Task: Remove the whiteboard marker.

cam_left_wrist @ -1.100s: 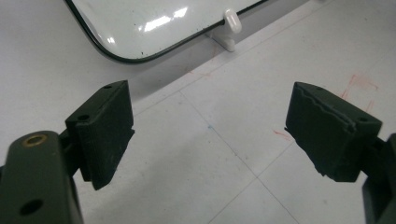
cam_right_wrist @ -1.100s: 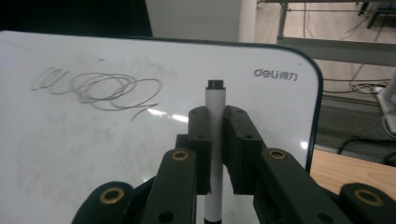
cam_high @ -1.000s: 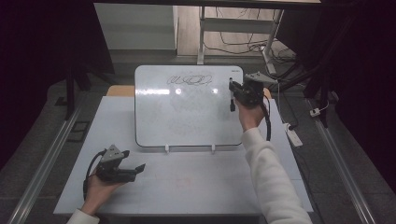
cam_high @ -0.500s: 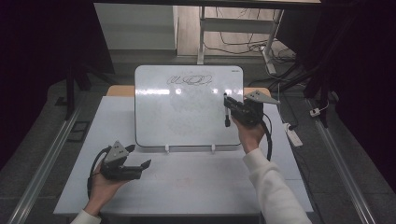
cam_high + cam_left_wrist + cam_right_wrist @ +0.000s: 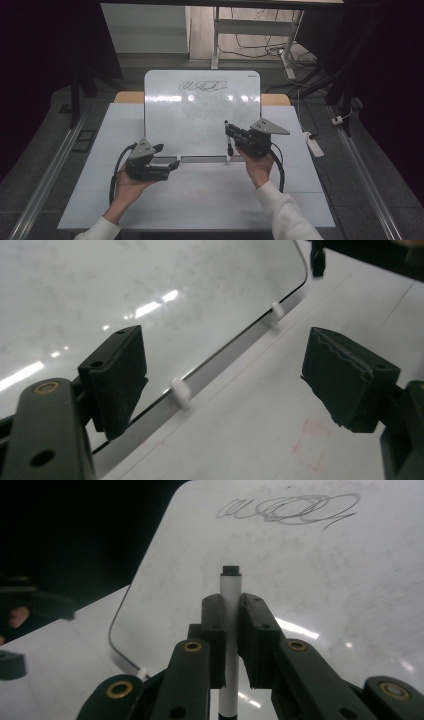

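A whiteboard (image 5: 202, 112) leans back at the far middle of the white table, with a dark scribble (image 5: 202, 86) near its top. My right gripper (image 5: 230, 134) is shut on a white marker (image 5: 229, 145) with a black tip, held upright in front of the board's lower right part. In the right gripper view the marker (image 5: 231, 587) sticks up between the pads, below the scribble (image 5: 290, 510). My left gripper (image 5: 167, 155) stands open and holds nothing, just off the board's lower left corner. Between its pads (image 5: 350, 380) I see the board's bottom edge and a white clip (image 5: 181, 392).
The table (image 5: 200, 205) has bare white surface in front of the board. Two white clips (image 5: 181, 160) hold the board's lower edge. A power strip (image 5: 315, 145) and cables lie on the floor to the right; a desk frame (image 5: 250, 25) stands behind.
My right gripper has come down the board from its upper right toward the lower edge, still holding the marker. My left gripper has risen and moved right, toward the board's lower left corner.
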A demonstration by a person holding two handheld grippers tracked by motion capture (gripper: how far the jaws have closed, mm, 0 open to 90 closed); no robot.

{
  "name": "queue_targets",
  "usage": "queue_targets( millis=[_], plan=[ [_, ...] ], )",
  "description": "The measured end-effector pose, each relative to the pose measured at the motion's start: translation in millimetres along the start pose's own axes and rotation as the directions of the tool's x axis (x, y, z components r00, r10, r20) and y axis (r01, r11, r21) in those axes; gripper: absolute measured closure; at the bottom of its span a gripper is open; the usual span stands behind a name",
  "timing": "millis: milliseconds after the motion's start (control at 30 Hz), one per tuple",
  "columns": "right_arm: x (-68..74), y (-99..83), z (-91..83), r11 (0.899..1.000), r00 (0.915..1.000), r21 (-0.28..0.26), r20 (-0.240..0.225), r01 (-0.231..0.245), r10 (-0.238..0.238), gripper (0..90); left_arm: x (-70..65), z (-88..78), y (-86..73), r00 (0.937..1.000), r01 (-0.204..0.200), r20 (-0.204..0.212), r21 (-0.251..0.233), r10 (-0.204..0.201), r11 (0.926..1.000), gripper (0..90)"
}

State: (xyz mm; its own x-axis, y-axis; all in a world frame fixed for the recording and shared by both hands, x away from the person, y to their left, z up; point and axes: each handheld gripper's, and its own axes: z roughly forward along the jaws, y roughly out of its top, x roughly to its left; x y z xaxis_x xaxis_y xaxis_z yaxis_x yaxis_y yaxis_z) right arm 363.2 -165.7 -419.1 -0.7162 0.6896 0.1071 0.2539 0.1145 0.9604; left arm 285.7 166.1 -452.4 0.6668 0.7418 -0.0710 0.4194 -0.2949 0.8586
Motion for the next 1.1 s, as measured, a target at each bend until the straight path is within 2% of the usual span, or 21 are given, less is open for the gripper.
queue_targets(
  millis=[67, 100, 167, 200, 267, 400, 633, 800, 867, 933, 967, 1033, 1100],
  plan=[
    [5.2, -4.2, 0.3, 1.000, 0.9998, 0.004, -0.019, -0.003, 0.003, 80.5, -2.3, 4.8, 5.0, 0.9998, 0.004, 0.021, -0.007, -0.003, 1.0000, 20.0],
    [7.8, -6.1, 0.5, 1.000, 0.9996, 0.006, -0.028, -0.007, 0.007, 80.5, -5.0, 11.0, 10.1, 0.9987, 0.003, 0.051, -0.009, -0.002, 1.0000, 20.6],
    [12.8, -9.1, 1.0, 1.000, 0.9990, 0.005, -0.043, -0.007, 0.007, 80.6, -6.8, 14.4, 12.5, 0.9977, 0.001, 0.067, -0.008, 0.000, 1.0000, 22.4],
    [15.3, -10.3, 1.4, 1.000, 0.9988, 0.005, -0.049, -0.006, 0.006, 80.6, -10.7, 22.1, 17.2, 0.9955, -0.004, 0.094, -0.006, 0.004, 1.0000, 23.2],
    [17.6, -11.4, 1.9, 1.000, 0.9985, 0.005, -0.055, -0.002, 0.003, 80.6, -12.6, 25.9, 19.4, 0.9941, -0.007, 0.108, -0.004, 0.007, 1.0000, 24.2],
    [29.0, -18.4, 5.6, 0.999, 0.9949, 0.002, -0.095, -0.034, 0.035, 80.5, -20.9, 41.6, 27.5, 0.9874, -0.021, 0.157, -0.002, 0.021, 0.9998, 30.1],
    [45.1, -23.1, 11.2, 1.000, 0.9924, -0.007, -0.120, -0.027, 0.026, 80.5, -24.4, 50.2, 31.9, 0.9827, -0.021, 0.184, -0.001, 0.021, 0.9998, 35.9],
    [50.0, -25.0, 13.0, 1.000, 0.9918, -0.013, -0.125, -0.027, 0.026, 80.5, -24.7, 54.2, 32.5, 0.9785, -0.019, 0.206, -0.003, 0.019, 0.9998, 41.0],
    [52.7, -26.7, 13.6, 0.999, 0.9903, -0.018, -0.133, -0.043, 0.040, 80.5, -24.8, 56.2, 32.5, 0.9745, -0.020, 0.224, -0.004, 0.020, 0.9998, 47.4],
    [54.0, -27.3, 13.8, 0.999, 0.9902, -0.018, -0.134, -0.041, 0.038, 80.5, -25.5, 58.3, 32.6, 0.9720, -0.024, 0.234, -0.002, 0.024, 0.9997, 49.6],
    [56.4, -28.2, 14.2, 0.999, 0.9905, -0.020, -0.134, -0.034, 0.031, 80.4, -25.8, 59.3, 32.7, 0.9707, -0.027, 0.239, -0.001, 0.026, 0.9996, 54.9],
    [57.3, -28.4, 14.4, 0.999, 0.9903, -0.019, -0.135, -0.035, 0.032, 80.4, -26.3, 60.8, 32.7, 0.9678, -0.029, 0.250, 0.000, 0.028, 0.9996, 57.1],
    [60.2, -29.0, 14.7, 0.999, 0.9895, -0.022, -0.142, -0.034, 0.030, 80.4, -26.8, 61.7, 32.8, 0.9664, -0.033, 0.255, 0.000, 0.032, 0.9995, 63.9]
  ],
)
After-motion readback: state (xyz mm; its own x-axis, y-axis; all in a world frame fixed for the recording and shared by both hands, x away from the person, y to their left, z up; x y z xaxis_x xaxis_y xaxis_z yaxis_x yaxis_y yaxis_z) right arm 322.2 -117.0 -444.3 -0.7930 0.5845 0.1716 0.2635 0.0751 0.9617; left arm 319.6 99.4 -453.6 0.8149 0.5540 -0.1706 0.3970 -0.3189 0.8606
